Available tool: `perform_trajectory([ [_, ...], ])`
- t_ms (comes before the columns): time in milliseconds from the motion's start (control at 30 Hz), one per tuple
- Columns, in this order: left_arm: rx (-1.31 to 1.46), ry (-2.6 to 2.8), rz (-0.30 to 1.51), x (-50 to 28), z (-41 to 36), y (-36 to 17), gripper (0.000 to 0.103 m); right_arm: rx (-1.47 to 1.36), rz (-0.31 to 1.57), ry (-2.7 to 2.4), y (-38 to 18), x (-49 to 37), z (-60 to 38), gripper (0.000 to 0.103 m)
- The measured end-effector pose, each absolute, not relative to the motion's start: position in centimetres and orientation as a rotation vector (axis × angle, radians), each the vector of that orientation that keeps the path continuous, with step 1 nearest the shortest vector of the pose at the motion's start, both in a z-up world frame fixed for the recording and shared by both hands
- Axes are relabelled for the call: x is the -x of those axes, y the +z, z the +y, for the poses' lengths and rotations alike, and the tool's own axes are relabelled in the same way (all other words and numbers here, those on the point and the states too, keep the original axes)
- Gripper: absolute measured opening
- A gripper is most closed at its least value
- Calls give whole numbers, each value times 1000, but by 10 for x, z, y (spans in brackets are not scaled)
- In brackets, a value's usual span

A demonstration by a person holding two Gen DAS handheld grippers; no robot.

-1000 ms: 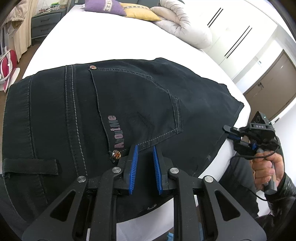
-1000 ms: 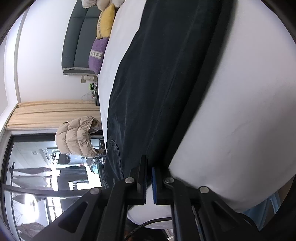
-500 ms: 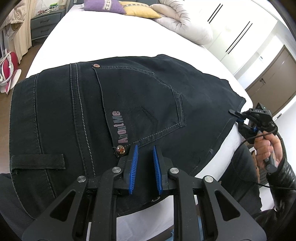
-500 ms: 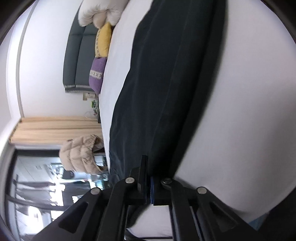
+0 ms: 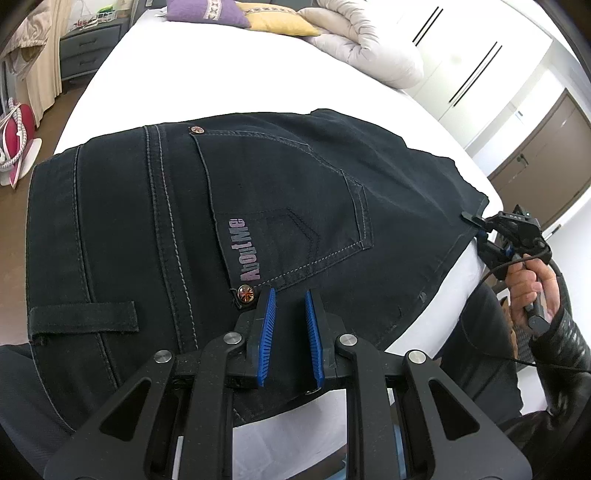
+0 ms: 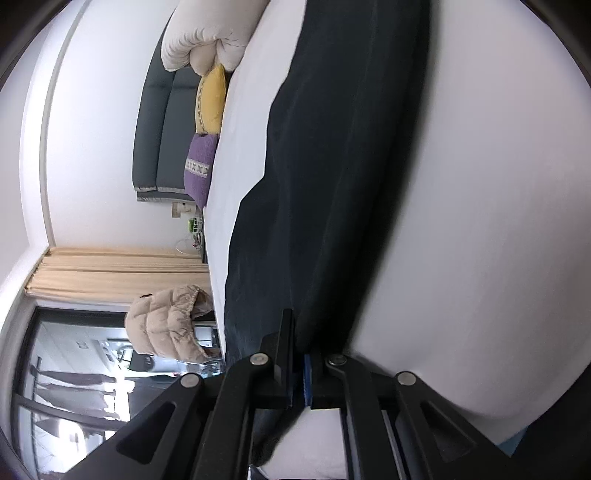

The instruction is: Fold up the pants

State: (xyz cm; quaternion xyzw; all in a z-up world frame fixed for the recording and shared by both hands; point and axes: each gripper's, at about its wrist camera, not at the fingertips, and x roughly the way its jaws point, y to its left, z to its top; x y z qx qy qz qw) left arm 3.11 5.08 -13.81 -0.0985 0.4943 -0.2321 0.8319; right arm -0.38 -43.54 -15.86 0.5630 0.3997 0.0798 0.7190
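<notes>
The left gripper [image 5: 290, 295] sits low over the pants [image 5: 229, 206], its 2 blue-padded fingers [image 5: 266, 325] parted by a clear gap with only dark denim showing between them; they grip nothing. Just at 9 o'clock from the tips lies a copper rivet [image 5: 245, 293], and beyond it toward 11 o'clock the "AboutMe" print [image 5: 245, 249] runs along the edge of the back pocket [image 5: 295, 221]. At 8 o'clock a belt loop [image 5: 83, 317] lies flat near the waistband.

The pants are spread across the white bed [image 5: 221, 66], seat side up. At 3 o'clock the right gripper [image 5: 476, 221] meets the far edge of the fabric, held by the right hand [image 5: 532, 291]. In the right wrist view the right gripper [image 6: 298, 354] has its jaws pressed almost together on the pants [image 6: 332, 166] edge, only a sliver of blue pad showing.

Compared with 1 second ago, the right gripper has moved from beside the bed onto the hem, its jaws have narrowed onto the cloth, and the pants lie slightly farther from the left wrist camera; the left gripper's gap is unchanged.

Toward 12 o'clock, at the head of the bed, sit a purple pillow [image 5: 207, 13], a yellow pillow [image 5: 277, 22] and a rolled pale duvet [image 5: 369, 48].
</notes>
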Motion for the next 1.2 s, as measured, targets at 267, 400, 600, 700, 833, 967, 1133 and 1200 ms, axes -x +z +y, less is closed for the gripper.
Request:
perform_trajectory([
  [267, 189, -462, 1044, -27, 54, -127, 17, -1138, 868, 22, -120, 30, -461, 40],
  [400, 210, -462, 1001, -32, 53, -103, 17, -1006, 816, 47, -78, 15, -466, 31],
  [600, 240, -486, 963, -90, 21, -85, 17, -885, 1027, 377, -85, -84, -373, 14],
  [700, 170, -493, 980, -124, -2, -93, 17, -877, 1108, 415, -106, -122, -339, 14],
  [833, 158, -456, 1050, -157, -5, -119, 17, -957, 1223, 314, -154, -166, -350, 0],
  [967, 261, -477, 1074, -167, 17, -147, 17, -1032, 1180, 278, -169, -197, -392, 0],
  [1133, 305, -479, 1039, -168, 29, -149, 17, -1011, 978, 47, -162, -222, -464, 0],
  [1200, 318, -479, 1038, -168, 30, -150, 17, -1028, 943, -35, -152, -214, -487, 5],
])
